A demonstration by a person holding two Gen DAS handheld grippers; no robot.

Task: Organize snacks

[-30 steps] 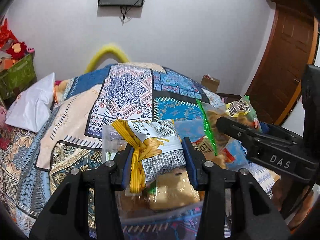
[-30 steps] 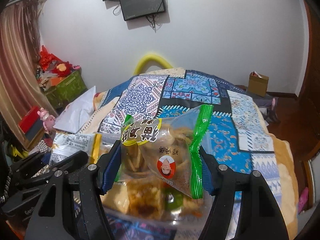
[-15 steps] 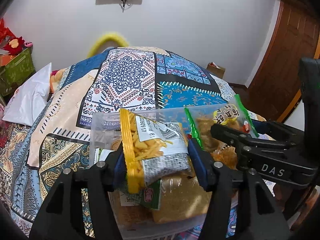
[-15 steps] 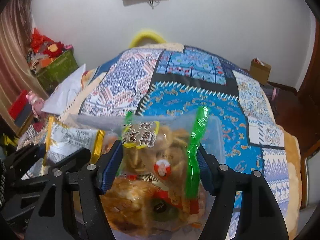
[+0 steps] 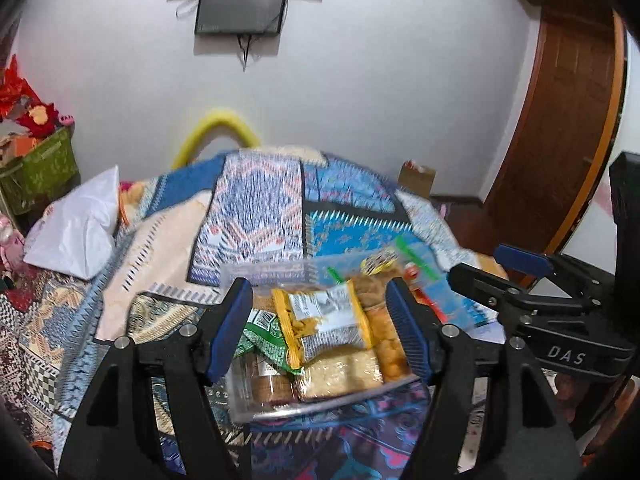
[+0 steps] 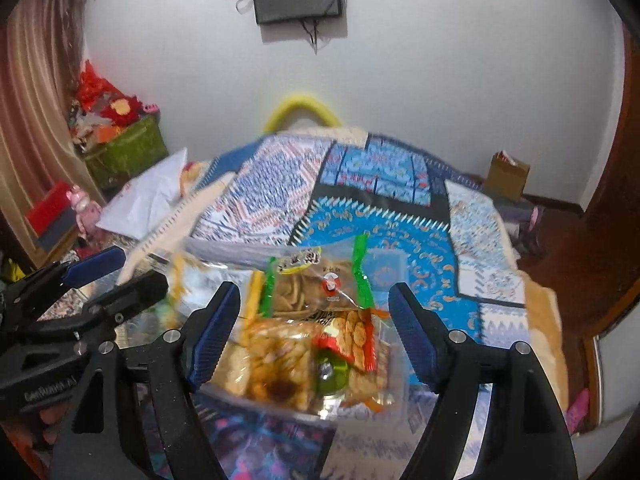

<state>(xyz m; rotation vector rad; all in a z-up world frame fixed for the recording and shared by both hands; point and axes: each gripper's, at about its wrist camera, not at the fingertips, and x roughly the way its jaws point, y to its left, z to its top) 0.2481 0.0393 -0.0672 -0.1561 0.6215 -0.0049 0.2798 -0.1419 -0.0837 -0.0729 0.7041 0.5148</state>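
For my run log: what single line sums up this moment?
left gripper: opening, empty | right gripper: opening, empty | yellow-edged packet, green-edged packet: in clear bin

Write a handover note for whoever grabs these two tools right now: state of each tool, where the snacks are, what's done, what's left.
Left tool: jaws opening, nothing gripped; the yellow-edged pack lies below it in the clear bin.
Right tool: jaws opening, nothing gripped; the green-edged pack lies on the pile in the same bin.
Snacks: all those in view sit in the bin on the quilt.
Done: both packs are dropped in.
Left: I see no loose snacks on the quilt; check outside the views, and tidy the pile if it must lie flat.
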